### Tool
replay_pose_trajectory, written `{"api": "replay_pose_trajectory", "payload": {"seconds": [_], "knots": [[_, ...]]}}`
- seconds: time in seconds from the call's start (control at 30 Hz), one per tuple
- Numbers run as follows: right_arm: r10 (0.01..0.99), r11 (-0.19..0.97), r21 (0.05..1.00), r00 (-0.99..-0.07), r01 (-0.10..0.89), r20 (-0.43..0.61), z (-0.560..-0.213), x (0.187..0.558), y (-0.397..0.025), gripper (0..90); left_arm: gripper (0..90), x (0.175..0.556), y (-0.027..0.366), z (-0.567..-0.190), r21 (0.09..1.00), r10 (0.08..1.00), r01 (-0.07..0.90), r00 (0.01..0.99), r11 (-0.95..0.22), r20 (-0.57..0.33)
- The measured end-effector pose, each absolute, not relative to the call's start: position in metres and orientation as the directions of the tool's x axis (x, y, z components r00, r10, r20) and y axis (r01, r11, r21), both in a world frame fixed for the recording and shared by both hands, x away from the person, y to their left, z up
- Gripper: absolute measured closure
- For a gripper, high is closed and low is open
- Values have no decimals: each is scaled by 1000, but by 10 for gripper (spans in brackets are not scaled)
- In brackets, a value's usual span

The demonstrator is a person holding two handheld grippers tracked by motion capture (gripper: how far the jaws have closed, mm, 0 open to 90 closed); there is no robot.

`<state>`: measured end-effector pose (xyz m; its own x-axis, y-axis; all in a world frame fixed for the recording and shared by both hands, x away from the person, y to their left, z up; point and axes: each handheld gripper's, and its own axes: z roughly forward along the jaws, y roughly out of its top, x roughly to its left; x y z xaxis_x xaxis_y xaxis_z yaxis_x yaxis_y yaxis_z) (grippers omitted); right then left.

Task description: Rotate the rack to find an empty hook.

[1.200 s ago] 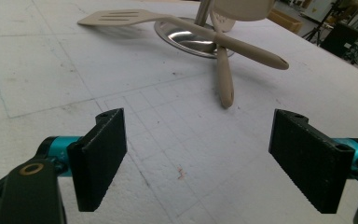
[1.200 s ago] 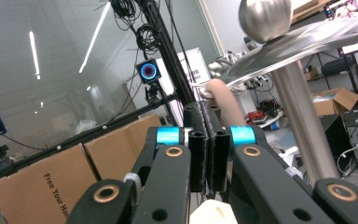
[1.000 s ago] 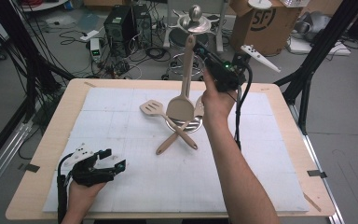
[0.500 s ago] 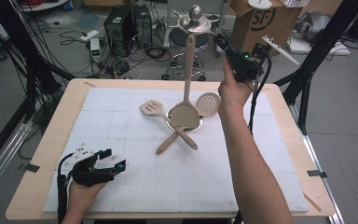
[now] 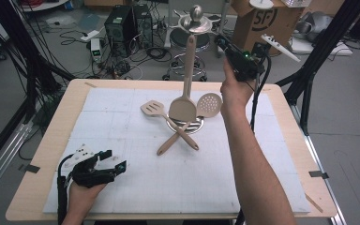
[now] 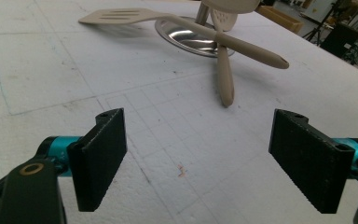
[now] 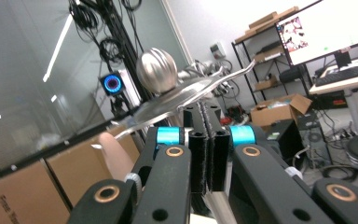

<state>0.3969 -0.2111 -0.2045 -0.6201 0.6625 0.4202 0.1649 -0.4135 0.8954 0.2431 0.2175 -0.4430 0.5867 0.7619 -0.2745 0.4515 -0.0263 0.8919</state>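
Three beige utensils, one smooth spatula (image 5: pixel 183 108) now hanging on the steel rack (image 5: pixel 194 23) by my pinched-shut right gripper (image 5: pixel 221 42), risen higher; my left gripper (image 5: pixel 115 159) rests wide.

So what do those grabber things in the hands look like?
Each is black. The left gripper has two flat black square pads on teal-blue bars, with brass-ringed joints. The right gripper looks the same. Black cables trail off. Forearms are bare, no sleeves.

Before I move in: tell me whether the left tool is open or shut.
Open. In the left gripper view the left tool has its jaws wide apart over bare table, holding nothing.
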Motion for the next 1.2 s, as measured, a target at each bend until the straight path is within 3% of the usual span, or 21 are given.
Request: {"api": "replay_pose_trajectory", "payload": {"seconds": [1.2], "knots": [[638,-359,921,-680,152,361,-201,378,-177,900,197,247,213,-443,890,753,453,601,-43,-269]]}}
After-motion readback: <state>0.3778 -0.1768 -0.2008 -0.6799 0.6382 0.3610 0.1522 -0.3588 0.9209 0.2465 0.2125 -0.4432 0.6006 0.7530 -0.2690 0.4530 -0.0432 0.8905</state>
